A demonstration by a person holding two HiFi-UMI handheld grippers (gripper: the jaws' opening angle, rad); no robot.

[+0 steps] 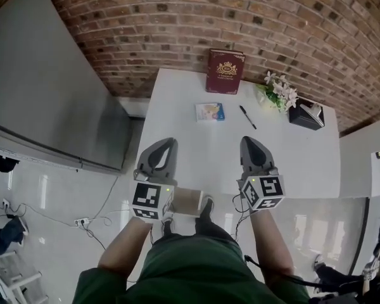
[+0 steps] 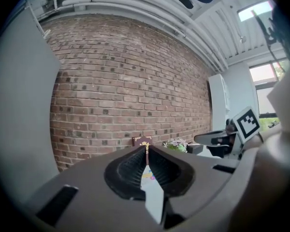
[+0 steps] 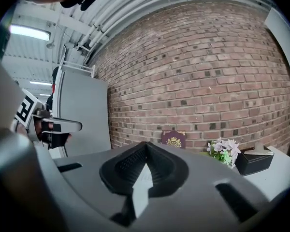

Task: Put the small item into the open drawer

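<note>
The small item, a flat colourful packet (image 1: 209,111), lies on the white table (image 1: 304,163) near its far middle; it also peeks through the jaws' hollow as the packet (image 2: 149,175) in the left gripper view. My left gripper (image 1: 167,142) (image 2: 146,147) hovers over the table's near left, shut and empty. My right gripper (image 1: 249,140) (image 3: 146,145) hovers at the near right, also shut with nothing in it. Both point toward the brick wall, well short of the packet. A tan box-like shape (image 1: 189,201) shows under the table's near edge; I cannot tell whether it is the drawer.
A maroon book (image 1: 225,71) (image 3: 173,139) leans on the brick wall. A black pen (image 1: 247,117) lies right of the packet. White flowers (image 1: 278,94) and a black tissue box (image 1: 306,114) stand at the back right. A grey panel (image 1: 44,94) stands left.
</note>
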